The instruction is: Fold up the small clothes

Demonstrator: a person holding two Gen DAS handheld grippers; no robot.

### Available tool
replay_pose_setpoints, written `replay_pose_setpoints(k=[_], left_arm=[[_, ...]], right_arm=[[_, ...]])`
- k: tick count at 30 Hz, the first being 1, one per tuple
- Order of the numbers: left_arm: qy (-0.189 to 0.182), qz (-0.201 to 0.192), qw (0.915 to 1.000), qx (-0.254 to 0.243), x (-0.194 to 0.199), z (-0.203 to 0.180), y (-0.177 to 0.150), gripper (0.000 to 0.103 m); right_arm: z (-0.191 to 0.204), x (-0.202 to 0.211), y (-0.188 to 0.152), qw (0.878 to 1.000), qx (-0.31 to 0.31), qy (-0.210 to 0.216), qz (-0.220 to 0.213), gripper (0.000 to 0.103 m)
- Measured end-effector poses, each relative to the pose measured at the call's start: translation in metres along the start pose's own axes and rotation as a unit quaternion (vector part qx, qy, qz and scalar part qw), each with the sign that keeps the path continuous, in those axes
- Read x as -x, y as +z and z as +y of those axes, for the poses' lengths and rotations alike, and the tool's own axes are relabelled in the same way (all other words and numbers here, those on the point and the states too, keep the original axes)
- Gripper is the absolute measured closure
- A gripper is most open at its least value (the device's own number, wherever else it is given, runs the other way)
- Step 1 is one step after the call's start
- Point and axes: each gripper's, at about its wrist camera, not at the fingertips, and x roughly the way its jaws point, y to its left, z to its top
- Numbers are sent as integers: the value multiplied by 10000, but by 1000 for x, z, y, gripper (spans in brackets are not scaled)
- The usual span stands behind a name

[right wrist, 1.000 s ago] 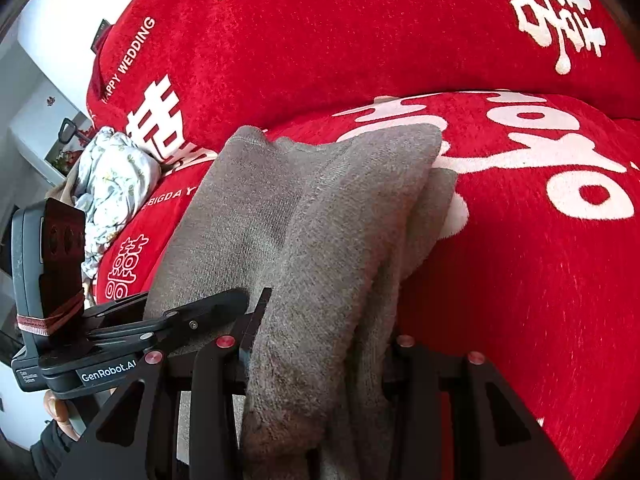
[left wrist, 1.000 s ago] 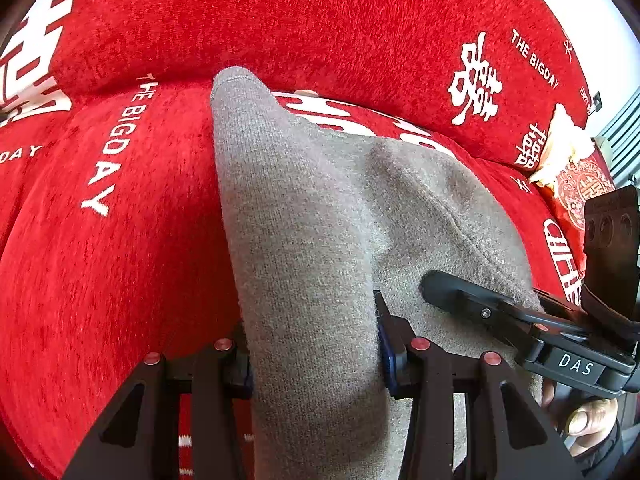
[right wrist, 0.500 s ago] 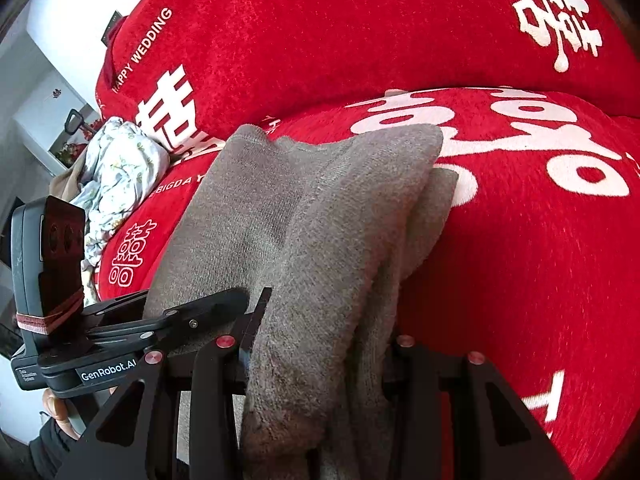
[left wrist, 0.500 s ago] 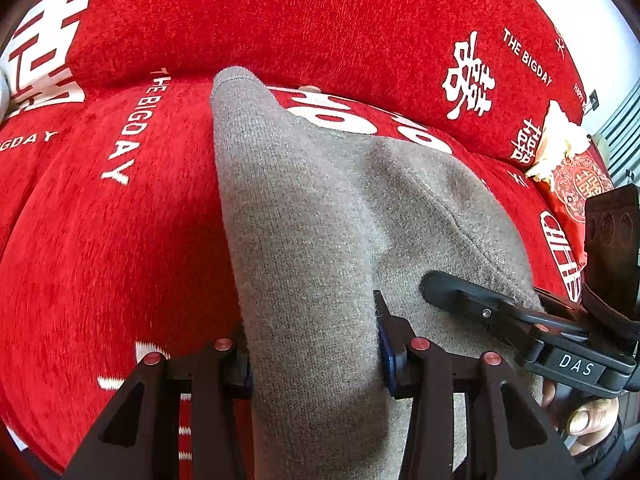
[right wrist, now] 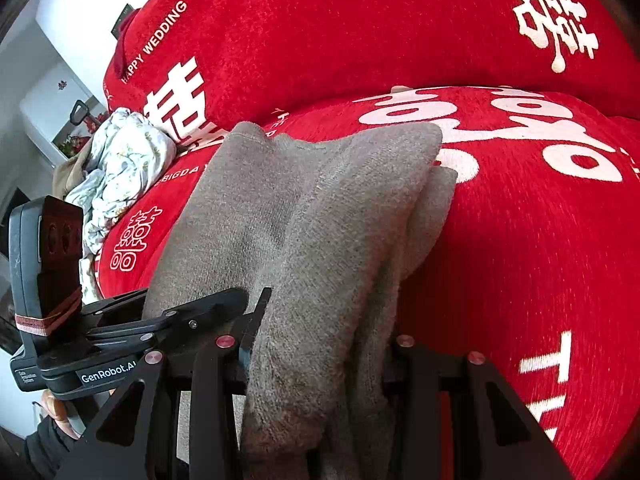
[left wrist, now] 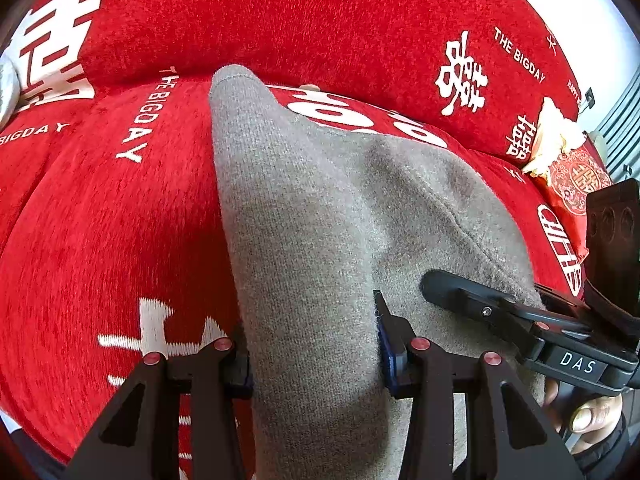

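A grey knit garment (left wrist: 320, 220) lies folded over a red sofa seat; it also shows in the right wrist view (right wrist: 320, 220). My left gripper (left wrist: 312, 356) is shut on a thick fold at the garment's left near edge. My right gripper (right wrist: 320, 356) is shut on the bunched layers at its right near edge. Each gripper shows in the other's view: the right one (left wrist: 480, 308) beside the left, the left one (right wrist: 200, 312) beside the right. The garment's far end rests on the seat.
The red sofa cover (left wrist: 100, 220) with white lettering fills both views, with back cushions (right wrist: 360, 20) behind. A crumpled white floral cloth (right wrist: 120, 160) lies at the left end of the sofa. A red patterned cushion (left wrist: 576, 176) sits at the right end.
Both grippers have drawn back toward the sofa's front edge with the garment still held. More white lettering shows on the seat in front.
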Motion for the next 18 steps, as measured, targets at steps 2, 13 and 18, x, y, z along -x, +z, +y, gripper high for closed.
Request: replay_pose_setpoints(k=[2,13,18], left_arm=[[1,-5,10000,-9,1,0,-2,57],[93,-157,9998,-38,4,3,-14,49],[141,-216,9997,-43,3,5,-16,42]], right_arm=[[1,0,-2,10000,20,-2,-4,61],[-7,-5,-9,9999,-85,49,24,57],[-11,-6,-13,9999,-135,69,6,52]])
